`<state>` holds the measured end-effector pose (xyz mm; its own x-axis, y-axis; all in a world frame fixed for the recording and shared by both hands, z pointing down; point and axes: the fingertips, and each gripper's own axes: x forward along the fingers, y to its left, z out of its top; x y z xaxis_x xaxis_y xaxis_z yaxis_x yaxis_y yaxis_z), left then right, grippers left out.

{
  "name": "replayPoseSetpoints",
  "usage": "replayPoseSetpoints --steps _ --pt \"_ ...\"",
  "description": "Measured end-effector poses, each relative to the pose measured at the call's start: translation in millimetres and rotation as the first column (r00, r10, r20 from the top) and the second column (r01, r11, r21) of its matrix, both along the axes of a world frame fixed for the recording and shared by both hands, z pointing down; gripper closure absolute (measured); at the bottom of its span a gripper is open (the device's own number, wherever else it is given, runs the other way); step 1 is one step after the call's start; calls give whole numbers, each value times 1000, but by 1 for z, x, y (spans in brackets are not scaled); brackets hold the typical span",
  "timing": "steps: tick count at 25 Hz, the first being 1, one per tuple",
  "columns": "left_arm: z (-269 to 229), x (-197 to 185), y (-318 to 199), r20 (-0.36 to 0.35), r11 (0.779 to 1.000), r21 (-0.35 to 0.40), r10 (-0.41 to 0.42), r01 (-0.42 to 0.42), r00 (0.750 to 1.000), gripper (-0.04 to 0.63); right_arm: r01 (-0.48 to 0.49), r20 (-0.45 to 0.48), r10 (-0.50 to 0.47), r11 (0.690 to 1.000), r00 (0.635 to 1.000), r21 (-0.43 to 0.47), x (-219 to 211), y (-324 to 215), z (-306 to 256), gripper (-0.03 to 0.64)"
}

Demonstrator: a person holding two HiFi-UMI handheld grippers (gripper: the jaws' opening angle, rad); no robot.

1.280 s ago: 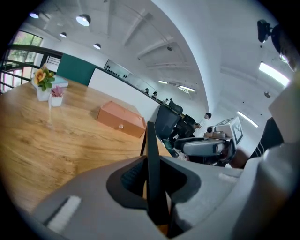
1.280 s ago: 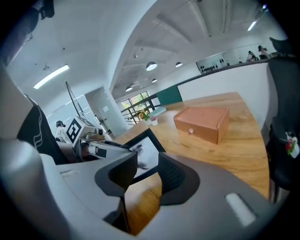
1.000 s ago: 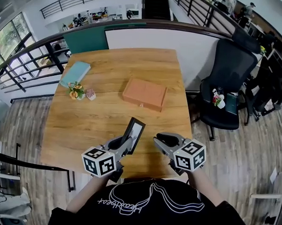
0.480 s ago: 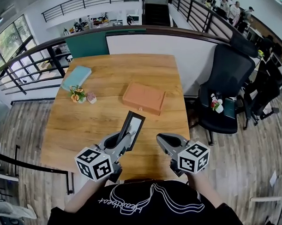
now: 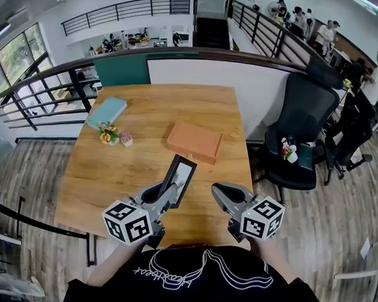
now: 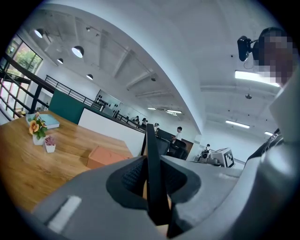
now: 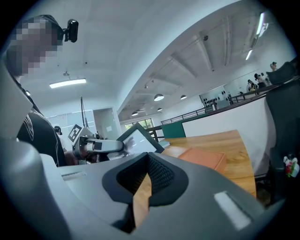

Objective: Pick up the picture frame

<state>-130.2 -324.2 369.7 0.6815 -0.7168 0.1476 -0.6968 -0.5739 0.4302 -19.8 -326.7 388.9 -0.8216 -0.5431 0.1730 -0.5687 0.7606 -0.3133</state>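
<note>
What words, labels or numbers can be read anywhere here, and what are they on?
No text reads clearly.
Black shirt: white script print, upside down, too warped to read.
Two marker cubes: black-and-white square patterns, no letters.
Picture frame, orange box, teal book: no legible print.
</note>
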Motion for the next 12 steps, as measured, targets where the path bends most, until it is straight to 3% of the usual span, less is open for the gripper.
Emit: replayPoseSetpoints --steps 12 --pt "9 -7 2 -22 1000 -29 -9 8 1000 423 -20 41 21 999 999 -46 -1 2 8 592"
